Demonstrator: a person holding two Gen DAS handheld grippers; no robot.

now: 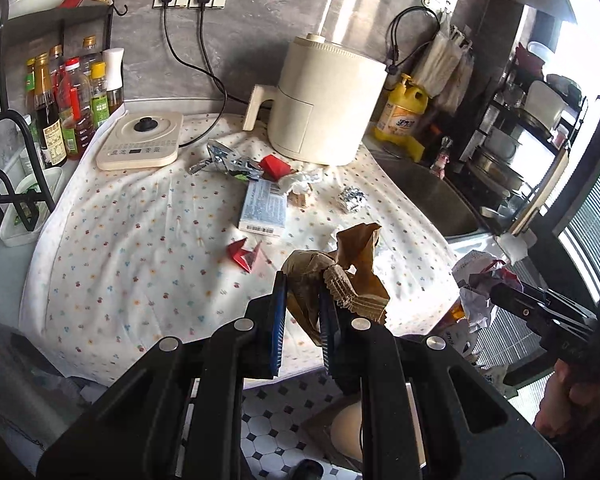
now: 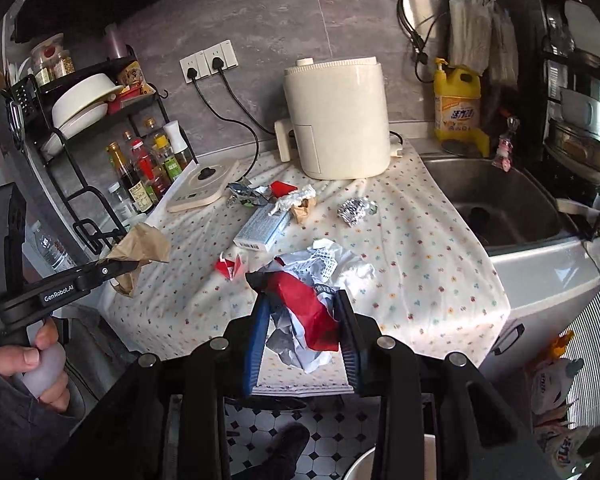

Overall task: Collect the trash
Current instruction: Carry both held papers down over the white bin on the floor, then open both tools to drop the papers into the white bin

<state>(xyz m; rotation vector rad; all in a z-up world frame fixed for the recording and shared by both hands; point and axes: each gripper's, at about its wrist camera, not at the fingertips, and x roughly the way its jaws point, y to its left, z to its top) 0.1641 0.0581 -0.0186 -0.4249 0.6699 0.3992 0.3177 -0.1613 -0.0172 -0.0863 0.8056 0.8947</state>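
The left tool (image 1: 303, 292) pinches a crumpled brown paper bag (image 1: 340, 276), lifted off the floral-cloth tabletop (image 1: 140, 240). At three o'clock, the right tool (image 2: 306, 312) clamps crumpled red-and-white wrapper paper (image 2: 308, 304) above the tabletop's near edge.

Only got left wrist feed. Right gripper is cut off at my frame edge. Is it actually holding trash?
Observer: Yes. In the right wrist view the right gripper is shut on a crumpled red and white wrapper, which is pinched between both pads.
Operator: And my own load, seen from outside?
Observer: From that side the left gripper is shut on the brown paper bag. The bag sits by the left edge of the tablecloth, in front of the black rack.
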